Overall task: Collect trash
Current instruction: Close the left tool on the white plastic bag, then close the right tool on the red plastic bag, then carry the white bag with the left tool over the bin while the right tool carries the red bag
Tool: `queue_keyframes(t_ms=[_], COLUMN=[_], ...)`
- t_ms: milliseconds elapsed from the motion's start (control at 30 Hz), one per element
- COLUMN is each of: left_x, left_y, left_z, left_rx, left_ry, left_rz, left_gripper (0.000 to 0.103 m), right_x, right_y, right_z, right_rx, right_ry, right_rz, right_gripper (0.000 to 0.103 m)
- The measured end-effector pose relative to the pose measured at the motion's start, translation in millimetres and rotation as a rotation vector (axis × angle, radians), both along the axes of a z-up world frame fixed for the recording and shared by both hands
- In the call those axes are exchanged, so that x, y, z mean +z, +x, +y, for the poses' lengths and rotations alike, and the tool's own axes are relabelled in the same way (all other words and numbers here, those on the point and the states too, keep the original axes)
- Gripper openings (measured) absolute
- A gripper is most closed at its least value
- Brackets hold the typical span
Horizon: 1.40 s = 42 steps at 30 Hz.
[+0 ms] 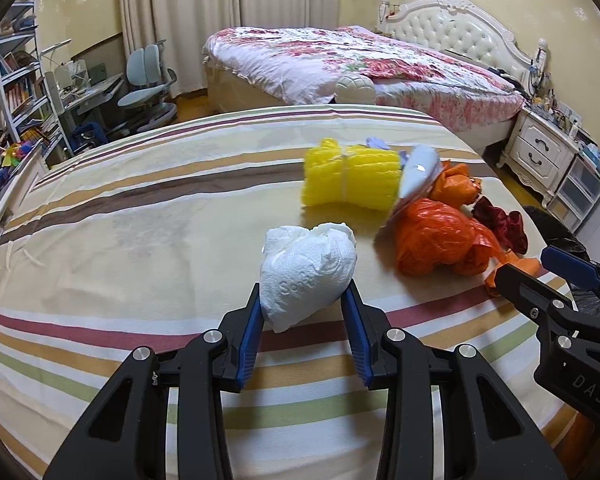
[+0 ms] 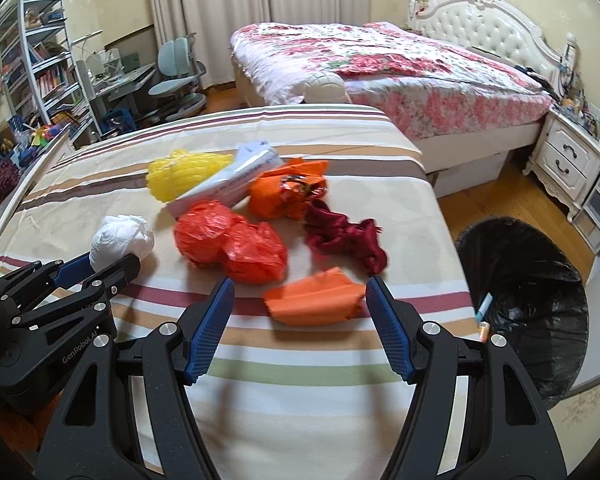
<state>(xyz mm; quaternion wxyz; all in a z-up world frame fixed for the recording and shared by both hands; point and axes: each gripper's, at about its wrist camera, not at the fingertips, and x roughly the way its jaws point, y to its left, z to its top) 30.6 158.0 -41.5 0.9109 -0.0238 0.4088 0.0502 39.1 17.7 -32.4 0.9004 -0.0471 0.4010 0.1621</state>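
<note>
A crumpled white paper wad (image 1: pixel 308 268) lies on the striped bedsheet (image 1: pixel 120 240), and my left gripper (image 1: pixel 303 288) is shut on it, a blue pad pressing each side. In the right wrist view that left gripper (image 2: pixel 108 264) holds the same wad (image 2: pixel 120 236) at the left. My right gripper (image 2: pixel 301 282) stands open, with a flat orange wrapper (image 2: pixel 312 300) on the sheet between its fingertips, untouched. Beyond lie a red-orange plastic bag (image 2: pixel 228 244), a dark red cloth (image 2: pixel 344 240), an orange bag (image 2: pixel 288 192), a white packet (image 2: pixel 236 176) and a yellow foam net (image 2: pixel 184 174).
A bin with a black liner (image 2: pixel 532 264) stands on the floor to the right of the bed edge, with small items inside. A second bed with a floral cover (image 2: pixel 380 64) is behind. A white nightstand (image 2: pixel 568 164) is at the right, a desk and shelves at the left.
</note>
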Motion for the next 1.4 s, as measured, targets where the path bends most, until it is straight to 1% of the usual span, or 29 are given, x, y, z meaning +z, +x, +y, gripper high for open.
queue_keyframes(t_ms=[100, 300, 567, 667, 733, 767, 1067, 1400], left_x=[0.3, 1.0, -0.4, -0.6, -0.9, -1.1, 0.6, 7.4], left_y=[-1.7, -2.3, -1.8, -2.3, -2.0, -2.2, -3.8, -13.1], left_z=[11.5, 30.5, 40.9, 42.0, 41.9, 42.0, 41.3, 31.1], left_rx=[0.028, 0.064, 0.076, 0.074, 0.072, 0.071, 0.074, 0.053], left_ry=[0.011, 0.002, -0.015, -0.017, -0.016, -0.016, -0.014, -0.020], left_rz=[-0.005, -0.005, -0.003, -0.005, -0.008, -0.008, -0.016, -0.035], left_gripper=[0.039, 0.039, 0.039, 0.039, 0.039, 0.039, 0.039, 0.039], right_x=[-0.8, -4.6, -12.4, -15.0, -15.8, -16.0, -11.4, 6.5], right_y=[1.7, 9.7, 18.3, 17.7, 17.1, 17.2, 12.5, -4.5], right_z=[12.7, 34.7, 49.9, 53.6, 55.2, 55.3, 52.8, 35.9], right_rx=[0.023, 0.051, 0.064, 0.075, 0.081, 0.085, 0.087, 0.074], right_ry=[-0.009, -0.027, -0.042, -0.049, -0.056, -0.051, -0.038, -0.002], right_rz=[0.000, 0.006, 0.025, 0.031, 0.034, 0.038, 0.030, -0.006], right_gripper=[0.067, 0.067, 0.066, 0.057, 0.034, 0.033, 0.032, 0.031])
